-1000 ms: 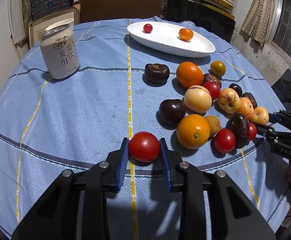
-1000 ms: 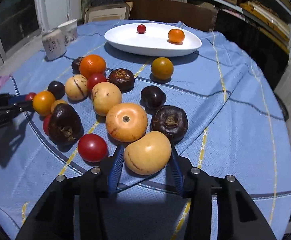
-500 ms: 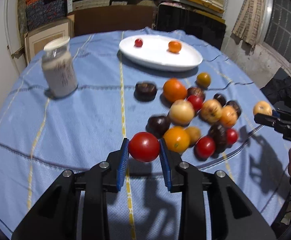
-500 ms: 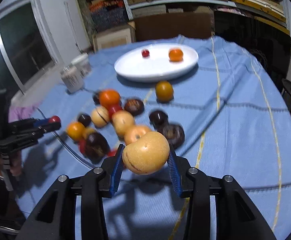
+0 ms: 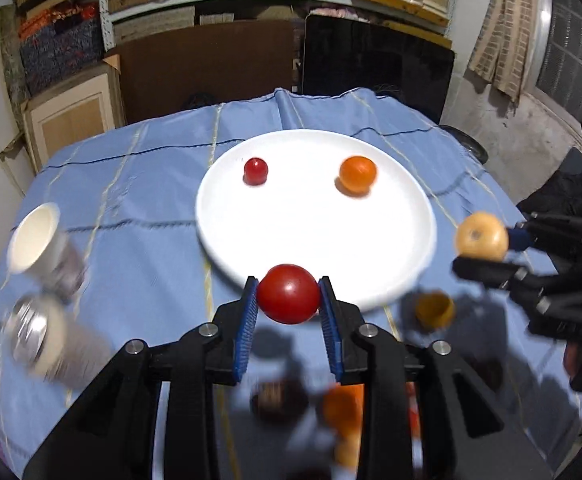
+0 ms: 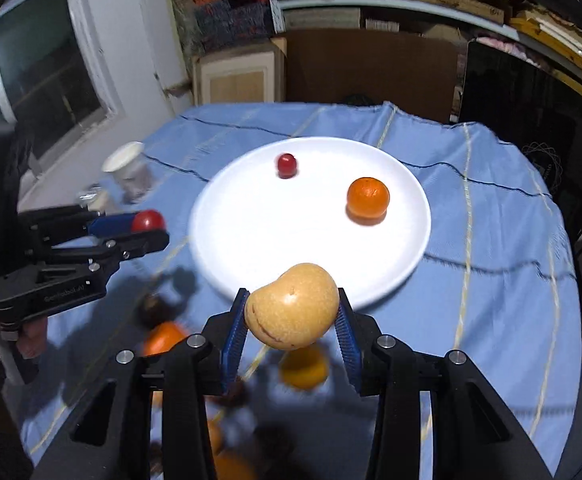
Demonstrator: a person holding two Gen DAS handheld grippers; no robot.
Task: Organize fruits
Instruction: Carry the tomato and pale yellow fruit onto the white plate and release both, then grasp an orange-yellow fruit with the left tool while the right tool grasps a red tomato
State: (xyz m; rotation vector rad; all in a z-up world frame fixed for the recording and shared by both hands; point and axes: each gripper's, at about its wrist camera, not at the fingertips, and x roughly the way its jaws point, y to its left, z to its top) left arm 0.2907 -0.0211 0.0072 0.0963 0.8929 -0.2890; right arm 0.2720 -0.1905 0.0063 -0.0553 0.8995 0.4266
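My left gripper [image 5: 289, 300] is shut on a red tomato [image 5: 288, 293], held in the air at the near rim of the white plate [image 5: 251, 236]. My right gripper [image 6: 291, 320] is shut on a yellow mango-like fruit [image 6: 293, 311], held above the near rim of the plate [image 6: 251, 232]. On the plate lie a small red cherry tomato [image 5: 255, 170] and an orange [image 5: 357, 174]. Each gripper shows in the other's view: the right one [image 5: 487, 246] at the right, the left one [image 6: 147, 228] at the left. Blurred loose fruits [image 6: 303, 364] lie on the blue cloth below the fingers.
A drink can [image 5: 47, 340] and a white paper cup [image 5: 37, 240] stand at the table's left. A yellow-brown fruit [image 5: 434, 309] lies near the plate's right rim. Shelves, boxes and a dark panel stand behind the round table.
Both grippers have risen and moved forward from the fruit pile to the near rim of the plate, each still holding its fruit. The view is blurred by motion.
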